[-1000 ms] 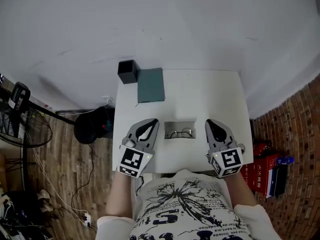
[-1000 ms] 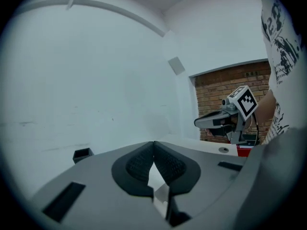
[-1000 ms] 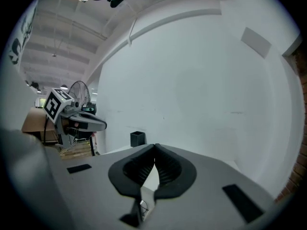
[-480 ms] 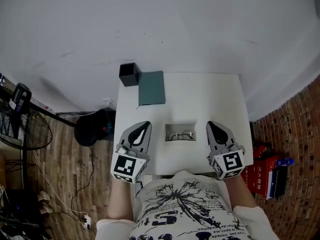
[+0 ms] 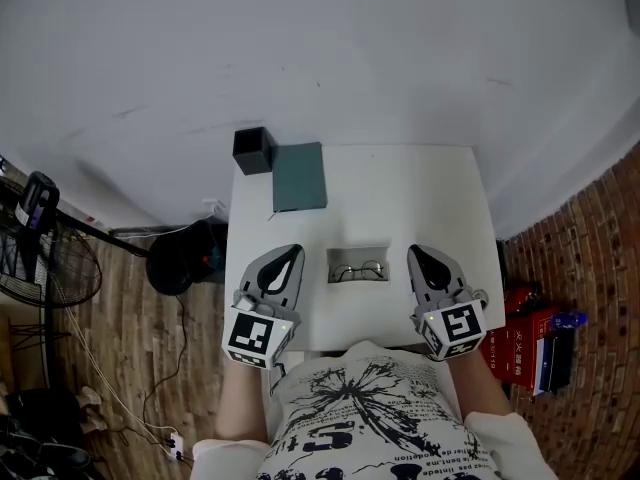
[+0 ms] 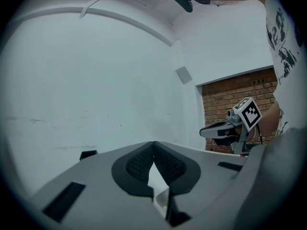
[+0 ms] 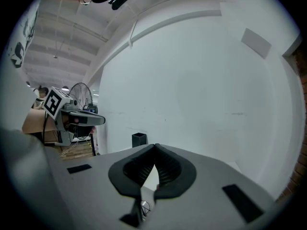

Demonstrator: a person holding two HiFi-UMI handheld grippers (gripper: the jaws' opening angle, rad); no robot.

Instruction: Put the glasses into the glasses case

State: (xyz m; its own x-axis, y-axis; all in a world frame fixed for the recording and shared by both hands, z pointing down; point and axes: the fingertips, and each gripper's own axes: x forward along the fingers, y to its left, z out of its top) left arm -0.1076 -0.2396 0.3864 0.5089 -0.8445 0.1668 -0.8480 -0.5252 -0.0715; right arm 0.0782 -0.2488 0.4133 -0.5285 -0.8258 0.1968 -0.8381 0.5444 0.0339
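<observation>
Nearest the person were two grippers, one in each hand, both held almost level over the near edge of a single white table (image 5: 400, 183) with their marker cubes towards the body. The left gripper (image 5: 293, 252) pointed away from the person with its jaws pressed together, the ribbed pads meeting at the tip and nothing between them. The right gripper (image 5: 417, 252) lay parallel to it, its jaws likewise closed on nothing.

Between the two grippers, about level with their fingertips, was one pair of round wire-rimmed glasses (image 5: 358, 268). It lay flat in one shallow grey tray (image 5: 358, 253), apart from both grippers and a little nearer the left one. Nothing stood between either gripper and the tray.

Farther on, ahead of the left gripper and well beyond its tips, one flat teal case (image 5: 300, 176) lay on the table. Just past that, slightly to the left, one small black square container (image 5: 253, 149) stood at the table's far corner, touching or nearly touching the teal case.

Off the table, left of the left gripper, a black bag (image 5: 185, 253) sat on the wooden floor with a fan (image 5: 45, 268) farther out. Right of the right gripper, red boxes (image 5: 525, 343) lay on the brick-patterned floor. A plain white wall rose beyond the table.
</observation>
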